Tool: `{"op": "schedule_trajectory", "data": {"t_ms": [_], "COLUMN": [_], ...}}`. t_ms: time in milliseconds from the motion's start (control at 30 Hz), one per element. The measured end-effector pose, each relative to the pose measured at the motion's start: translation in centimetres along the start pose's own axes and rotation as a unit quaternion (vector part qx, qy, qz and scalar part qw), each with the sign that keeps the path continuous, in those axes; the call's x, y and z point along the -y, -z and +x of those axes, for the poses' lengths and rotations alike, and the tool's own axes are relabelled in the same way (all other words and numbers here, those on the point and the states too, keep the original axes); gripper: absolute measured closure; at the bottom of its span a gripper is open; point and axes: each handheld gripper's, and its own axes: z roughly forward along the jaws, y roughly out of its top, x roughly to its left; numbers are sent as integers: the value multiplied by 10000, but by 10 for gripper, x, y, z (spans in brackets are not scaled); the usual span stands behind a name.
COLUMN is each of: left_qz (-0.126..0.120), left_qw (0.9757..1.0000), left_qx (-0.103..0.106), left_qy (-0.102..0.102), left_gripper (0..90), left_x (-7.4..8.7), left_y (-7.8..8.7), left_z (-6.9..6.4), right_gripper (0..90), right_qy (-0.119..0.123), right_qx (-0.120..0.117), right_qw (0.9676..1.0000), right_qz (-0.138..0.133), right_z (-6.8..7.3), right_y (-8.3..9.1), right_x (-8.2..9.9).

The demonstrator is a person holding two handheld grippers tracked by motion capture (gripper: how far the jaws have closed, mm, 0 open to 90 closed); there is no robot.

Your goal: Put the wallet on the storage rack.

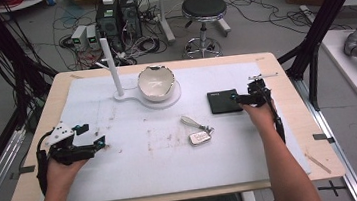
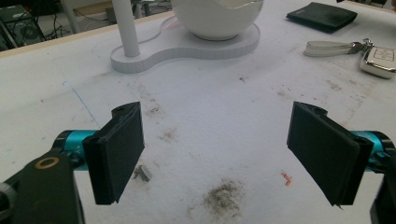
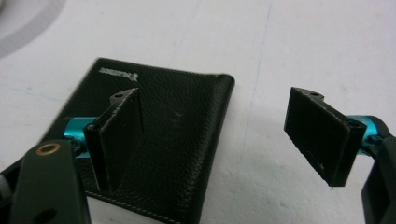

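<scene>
Wallet of black grained leather (image 3: 154,140) lies flat on the white mat (image 1: 136,150), not yet gripped; lifting remains. Right gripper (image 3: 219,140) straddles its edge, jaws spread. Left gripper (image 2: 219,149) rests apart, spread, empty.

wallet's (image 3: 159,140) near corner is behind the jaw and cut off, logo (image 3: 118,72) too blurry to read.
</scene>
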Motion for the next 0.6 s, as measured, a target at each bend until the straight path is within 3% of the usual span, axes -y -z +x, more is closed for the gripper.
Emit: {"op": "schedule_trajectory", "data": {"t_ms": [267, 367, 433, 533, 567, 600], "left_qz": [1, 8, 13, 16, 15, 16], "left_qw": [10000, 10000, 10000, 10000, 10000, 10000], "left_qx": [23, 14, 17, 32, 29, 20], "left_qy": [-16, -23, -19, -24, -40, -32], "left_gripper": [189, 189, 188, 189, 189, 189], "left_x": [1, 1, 1, 1, 1, 1], "left_y": [0, 0, 0, 0, 0, 0], "left_z": [-2, -2, -2, -3, -3, -3], "right_gripper": [203, 215, 275, 466, 466, 509], "right_qy": [-186, -283, -278, -299, -299, -367], "right_qx": [-185, -241, -275, -557, -557, -699], "right_qw": [9989, 9987, 9987, 9977, 9977, 9967], "right_qz": [388, 342, 315, 247, 247, 201], "right_z": [-3, -4, -4, -5, -5, -4], "right_y": [-15, -15, -14, -11, -11, -11], "right_x": [8, 10, 11, 14, 14, 16]}}
